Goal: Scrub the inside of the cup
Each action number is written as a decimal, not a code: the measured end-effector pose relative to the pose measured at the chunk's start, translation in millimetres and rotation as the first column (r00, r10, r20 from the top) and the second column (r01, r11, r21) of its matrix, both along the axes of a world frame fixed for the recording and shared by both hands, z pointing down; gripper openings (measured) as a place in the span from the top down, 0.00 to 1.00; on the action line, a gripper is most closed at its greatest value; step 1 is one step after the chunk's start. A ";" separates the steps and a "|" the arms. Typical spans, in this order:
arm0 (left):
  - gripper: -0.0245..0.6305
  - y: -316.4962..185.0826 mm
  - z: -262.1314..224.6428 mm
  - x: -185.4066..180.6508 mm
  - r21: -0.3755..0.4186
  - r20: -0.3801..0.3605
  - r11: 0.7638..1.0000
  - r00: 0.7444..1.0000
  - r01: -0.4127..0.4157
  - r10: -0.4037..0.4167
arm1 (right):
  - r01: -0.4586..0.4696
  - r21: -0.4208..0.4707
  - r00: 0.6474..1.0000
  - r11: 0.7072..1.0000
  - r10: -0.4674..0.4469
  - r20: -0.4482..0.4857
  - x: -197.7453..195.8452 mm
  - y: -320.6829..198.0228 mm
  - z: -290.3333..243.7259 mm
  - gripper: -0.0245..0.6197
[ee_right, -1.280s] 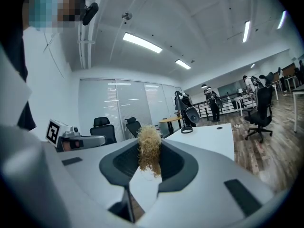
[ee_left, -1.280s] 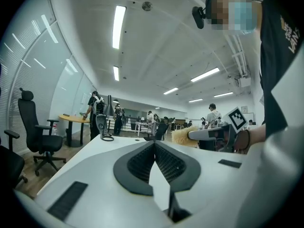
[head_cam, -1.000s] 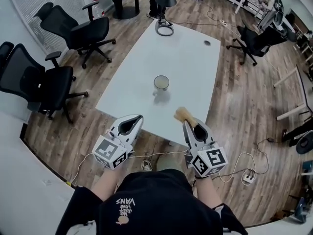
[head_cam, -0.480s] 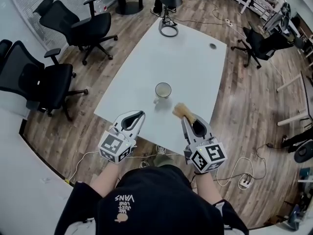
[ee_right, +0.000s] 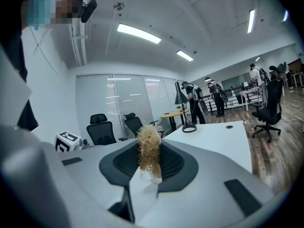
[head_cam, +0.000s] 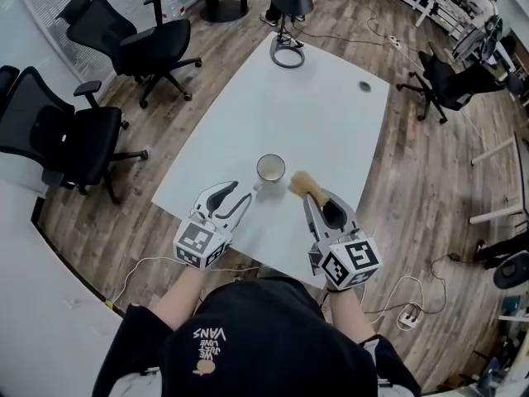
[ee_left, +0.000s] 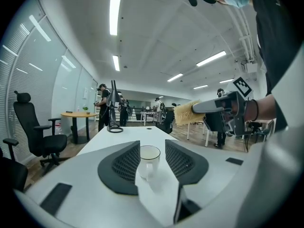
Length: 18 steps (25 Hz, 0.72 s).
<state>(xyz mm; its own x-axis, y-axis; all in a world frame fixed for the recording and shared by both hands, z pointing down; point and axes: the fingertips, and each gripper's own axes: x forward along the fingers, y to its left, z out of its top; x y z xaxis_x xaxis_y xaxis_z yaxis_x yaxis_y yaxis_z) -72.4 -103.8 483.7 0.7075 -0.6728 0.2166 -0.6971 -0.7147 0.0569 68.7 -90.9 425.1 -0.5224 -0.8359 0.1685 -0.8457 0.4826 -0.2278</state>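
A white cup (head_cam: pixel 270 169) with a handle stands upright on the white table (head_cam: pixel 331 114), near its front end. My left gripper (head_cam: pixel 234 200) is just short of the cup on its near left, and its jaws are opening with nothing between the pads. In the left gripper view the cup (ee_left: pixel 149 159) shows ahead between the parted pads of the left gripper (ee_left: pixel 152 144), untouched. My right gripper (head_cam: pixel 317 206) is shut on a straw-coloured scrub brush (head_cam: pixel 304 187), whose bristle head hangs just right of the cup. In the right gripper view the brush (ee_right: pixel 149 158) sticks up from the right gripper (ee_right: pixel 149 148) and hides most of the cup.
A black ring-shaped lamp base (head_cam: pixel 287 56) and a round cable port (head_cam: pixel 364 86) are at the table's far end. Black office chairs (head_cam: pixel 66 139) stand on the left and another chair (head_cam: pixel 446 81) on the right. Cables and a power strip (head_cam: pixel 407 315) lie on the wooden floor.
Both grippers have come forward over the table's front edge to the cup. The left gripper's jaws, shut earlier, now stand apart. The brush stays in the right gripper.
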 end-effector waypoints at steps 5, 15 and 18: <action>0.61 -16.4 27.1 11.8 -0.056 0.046 0.998 0.999 -0.009 0.012 | 0.018 -0.016 1.000 1.000 -0.018 0.002 2.0 -14.3 7.1 0.81; 0.49 -40.4 90.4 37.8 -0.206 0.160 0.977 0.984 -0.051 0.085 | 0.029 -0.038 1.000 0.999 -0.029 -0.001 7.1 -30.8 15.2 0.81; 0.49 -46.9 102.8 42.1 -0.246 0.157 0.968 0.983 -0.055 0.096 | 0.025 -0.046 1.000 0.999 -0.026 -0.006 8.8 -33.0 18.3 0.81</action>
